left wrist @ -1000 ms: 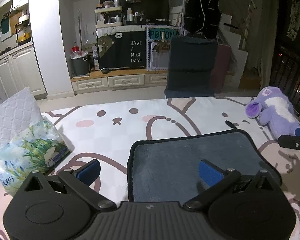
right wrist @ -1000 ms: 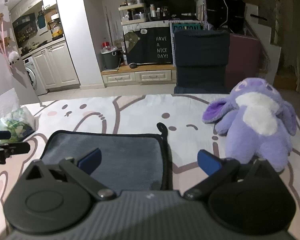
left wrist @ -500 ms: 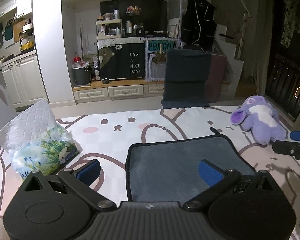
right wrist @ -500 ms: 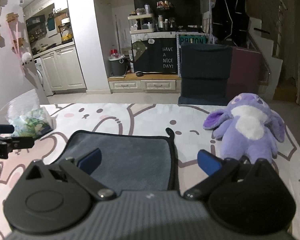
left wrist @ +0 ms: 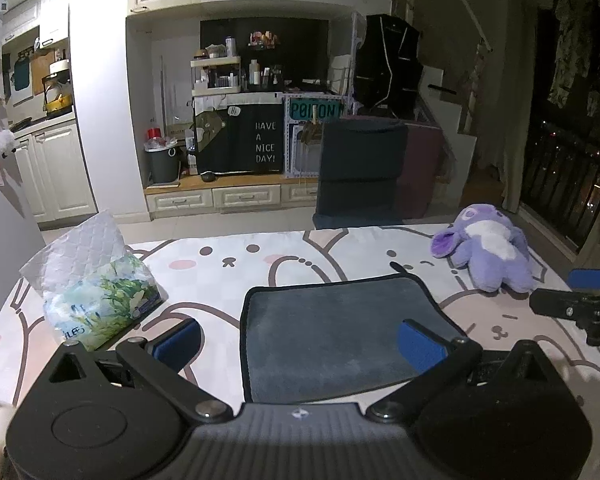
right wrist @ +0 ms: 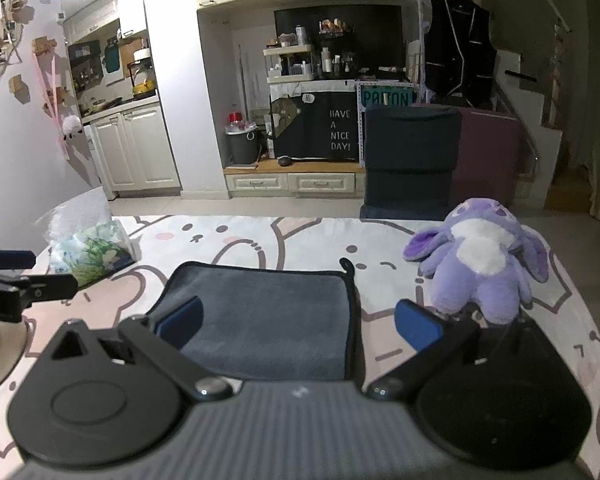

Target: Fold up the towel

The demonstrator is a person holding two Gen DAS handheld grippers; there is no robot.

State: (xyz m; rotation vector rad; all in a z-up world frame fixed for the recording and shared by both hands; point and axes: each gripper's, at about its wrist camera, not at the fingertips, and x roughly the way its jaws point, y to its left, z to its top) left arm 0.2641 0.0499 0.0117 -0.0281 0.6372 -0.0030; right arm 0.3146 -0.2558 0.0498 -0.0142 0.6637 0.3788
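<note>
A grey towel [left wrist: 336, 332] with a dark trim lies flat on the cartoon-print table cover [left wrist: 260, 256]; it also shows in the right wrist view [right wrist: 272, 312]. A small hanging loop [right wrist: 346, 264] sticks out at its far right corner. My left gripper [left wrist: 300, 344] is open and empty above the towel's near left edge. My right gripper [right wrist: 298, 322] is open and empty above the towel's near right edge. Each gripper shows at the edge of the other's view: the right one [left wrist: 580, 300] and the left one [right wrist: 20, 276].
A tissue pack [left wrist: 96, 296] sits on the table left of the towel. A purple plush toy [right wrist: 484, 264] sits to the right of it. A dark chair [left wrist: 360, 172] stands beyond the far table edge. Kitchen cabinets [left wrist: 60, 172] are behind.
Both grippers have pulled back and risen, so the towel, tissue pack and plush toy look smaller and farther away. Both stay open and empty. The towel has not moved.
</note>
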